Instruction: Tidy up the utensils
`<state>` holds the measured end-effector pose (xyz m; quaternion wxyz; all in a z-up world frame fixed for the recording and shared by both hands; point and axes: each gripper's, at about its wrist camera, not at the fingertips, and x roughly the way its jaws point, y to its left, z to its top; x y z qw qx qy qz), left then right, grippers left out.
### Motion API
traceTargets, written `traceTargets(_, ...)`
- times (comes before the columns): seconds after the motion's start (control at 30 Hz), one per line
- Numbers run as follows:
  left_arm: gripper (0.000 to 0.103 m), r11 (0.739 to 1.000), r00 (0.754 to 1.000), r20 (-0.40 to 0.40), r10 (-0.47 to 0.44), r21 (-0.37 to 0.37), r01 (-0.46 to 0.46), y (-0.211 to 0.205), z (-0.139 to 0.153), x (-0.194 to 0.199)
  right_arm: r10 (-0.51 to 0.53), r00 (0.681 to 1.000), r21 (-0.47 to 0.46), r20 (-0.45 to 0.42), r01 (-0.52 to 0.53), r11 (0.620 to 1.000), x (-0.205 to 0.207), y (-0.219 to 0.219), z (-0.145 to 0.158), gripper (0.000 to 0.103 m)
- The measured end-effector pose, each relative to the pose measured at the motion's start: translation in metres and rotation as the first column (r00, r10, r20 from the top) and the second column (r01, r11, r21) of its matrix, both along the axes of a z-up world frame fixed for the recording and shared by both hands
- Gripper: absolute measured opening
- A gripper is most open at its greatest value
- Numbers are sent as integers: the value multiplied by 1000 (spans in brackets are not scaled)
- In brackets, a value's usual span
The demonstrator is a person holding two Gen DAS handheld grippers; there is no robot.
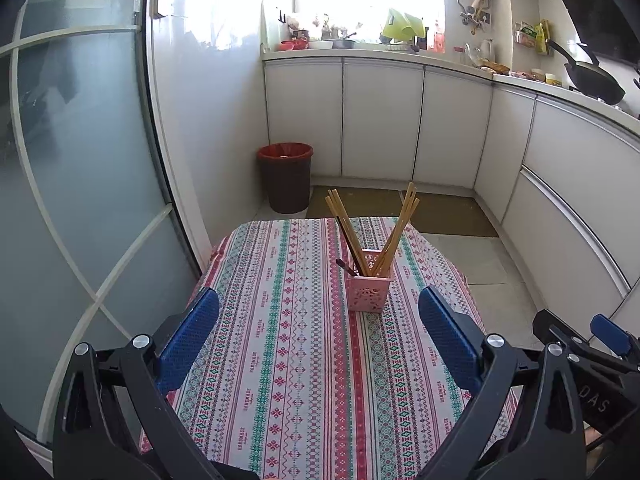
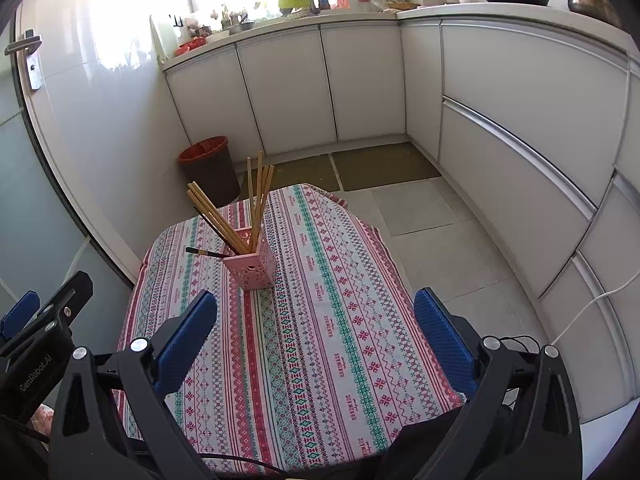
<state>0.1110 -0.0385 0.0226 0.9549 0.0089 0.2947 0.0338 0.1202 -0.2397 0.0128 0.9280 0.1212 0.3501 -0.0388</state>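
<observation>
"HANDMADE", seemingly, on tablecloth (image 1: 304,360)

Chopstick tips (image 1: 370,266) inside pink holder (image 1: 368,290).

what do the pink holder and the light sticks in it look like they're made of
Pink holder: probably moulded plastic, matte, with cut-out lattice walls and even colour. Light chopsticks: likely bamboo or wood, with a pale tan, dull finish; the grain is too small to confirm.

"HANDMADE" repeated along tablecloth (image 2: 340,364) stripes; "GenRobot.AI" on left hand-held gripper (image 2: 36,376) body; "DAS" on right hand-held gripper (image 1: 596,400) body.
</observation>
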Motion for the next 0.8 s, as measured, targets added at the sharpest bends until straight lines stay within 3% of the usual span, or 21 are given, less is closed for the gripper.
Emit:
traceTargets(0.3, 90, 1000, 998, 51, -26, 10, 25, -1, 4, -5, 1, 1000, 6, -1, -1, 1000, 1, -1, -1, 96)
traceTargets(0.5, 81, 999, 997, 59, -47, -5, 48, -2, 4, -5, 0, 1000, 3, 2, 0, 1000, 0, -1, -2, 96)
traceTargets(0.57, 83, 999, 998, 51, -46, -16, 47, -1, 5, -4, -4, 1000, 4, 4, 4, 1000, -1, -1, -1, 96)
traceTargets(0.67, 96, 999, 999, 41, -25, -22, 26, 1, 6, -4, -7, 1000, 10, 2, 7, 1000, 0, -2, -1, 96)
traceTargets(0.8, 96, 999, 999, 39, -19, -28, 21, 1, 8, -5, -8, 1000, 18, 4, 8, 1000, 0, -3, -1, 96)
